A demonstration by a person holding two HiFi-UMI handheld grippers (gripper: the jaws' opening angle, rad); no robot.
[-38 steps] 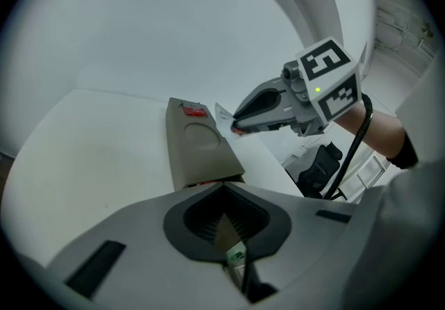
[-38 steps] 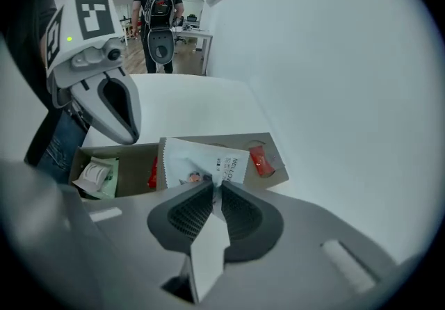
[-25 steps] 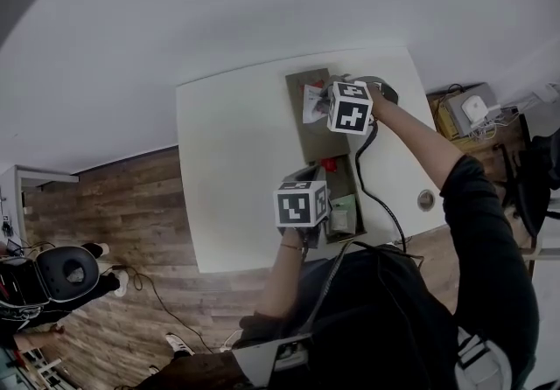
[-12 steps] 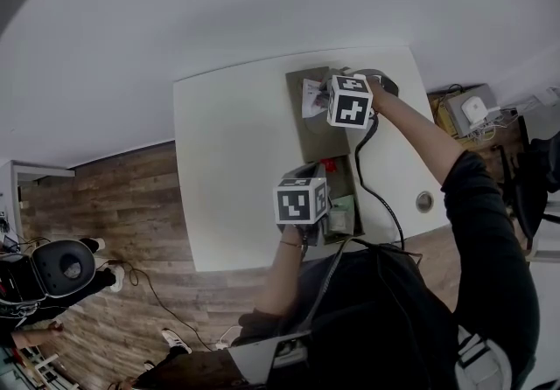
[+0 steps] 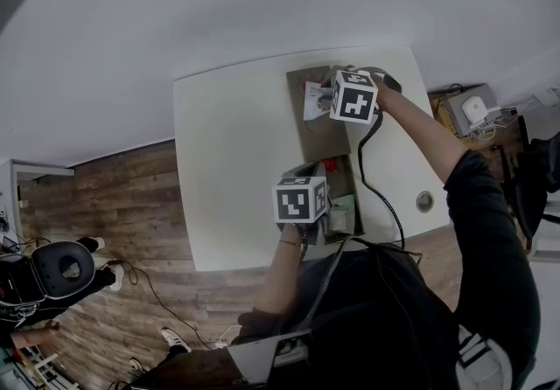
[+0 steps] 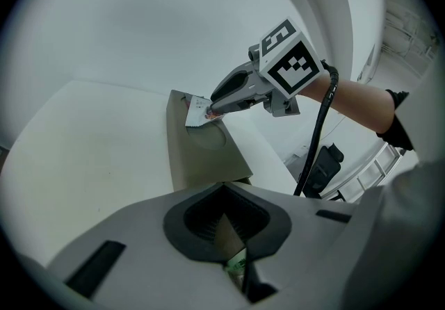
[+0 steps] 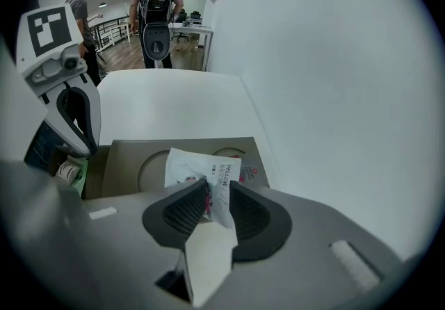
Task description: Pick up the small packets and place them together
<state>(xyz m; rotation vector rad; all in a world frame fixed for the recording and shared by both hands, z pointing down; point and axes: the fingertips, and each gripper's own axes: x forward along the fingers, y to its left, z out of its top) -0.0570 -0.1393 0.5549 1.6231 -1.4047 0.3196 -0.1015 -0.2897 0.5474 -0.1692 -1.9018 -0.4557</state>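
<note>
The right gripper [image 7: 214, 194] hangs over the far part of a brown cardboard tray [image 7: 125, 156], which lies on the white table [image 7: 174, 100]. Its jaws have just been opening and they stand partly apart. A white packet [image 7: 203, 168] with some red print is between the pads. It stands upright there, a little crumpled, with its top edge above the tips, and it looks loose and not pressed. Its lower edge is close to the tray, but I cannot tell if it touches. The left gripper [image 6: 226, 204] is nearer to the person, over the near part of the same tray and well apart from the right one. Its jaws leave a narrow gap and clamp nothing. Through this gap show the cardboard and a bit of a green packet [image 6: 238, 260] lying below.
</note>
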